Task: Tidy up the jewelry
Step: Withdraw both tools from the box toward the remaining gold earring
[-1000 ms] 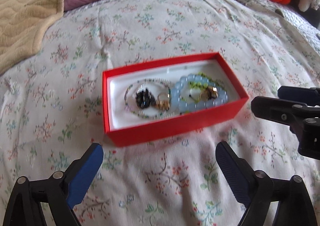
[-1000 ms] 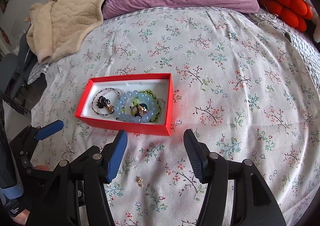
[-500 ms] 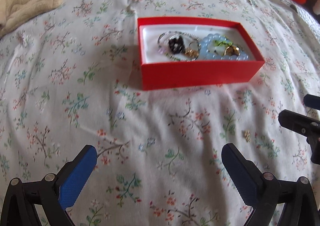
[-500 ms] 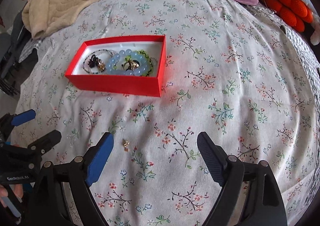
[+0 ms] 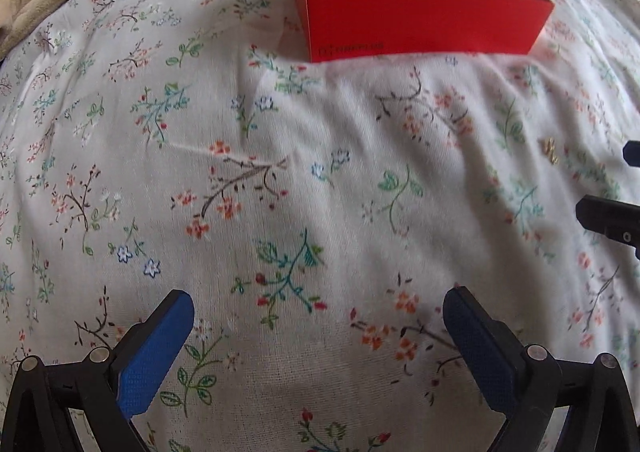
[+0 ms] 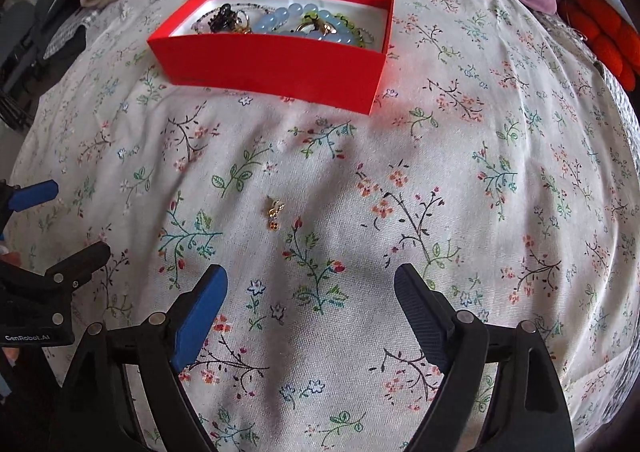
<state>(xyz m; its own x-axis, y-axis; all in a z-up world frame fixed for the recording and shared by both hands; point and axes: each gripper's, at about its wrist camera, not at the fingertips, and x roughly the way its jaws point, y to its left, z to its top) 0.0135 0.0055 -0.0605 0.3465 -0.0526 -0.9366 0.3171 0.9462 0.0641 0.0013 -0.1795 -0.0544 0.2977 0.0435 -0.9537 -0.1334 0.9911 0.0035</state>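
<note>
Charm lies ahead of my right claw

Right gripper (image 6: pixel 310 292) hangs over the floral bedspread (image 6: pixel 480 187), jaws just spread wide, nothing between them. Ahead and a little left of centre lies the small gold charm (image 6: pixel 274 212), long axis running roughly away from me. My left gripper (image 5: pixel 318 316), also spread and empty, sees it far off to its right (image 5: pixel 549 149); I judge the right nearer. Beyond sits the red box (image 6: pixel 276 63) of beads.

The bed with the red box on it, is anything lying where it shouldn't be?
Yes. One small gold charm lies loose on the flowered bedspread, in front of the red box and apart from it. The other jewelry, such as the blue bead bracelet, is inside the box. Neither pair of fingers touches it.
</note>
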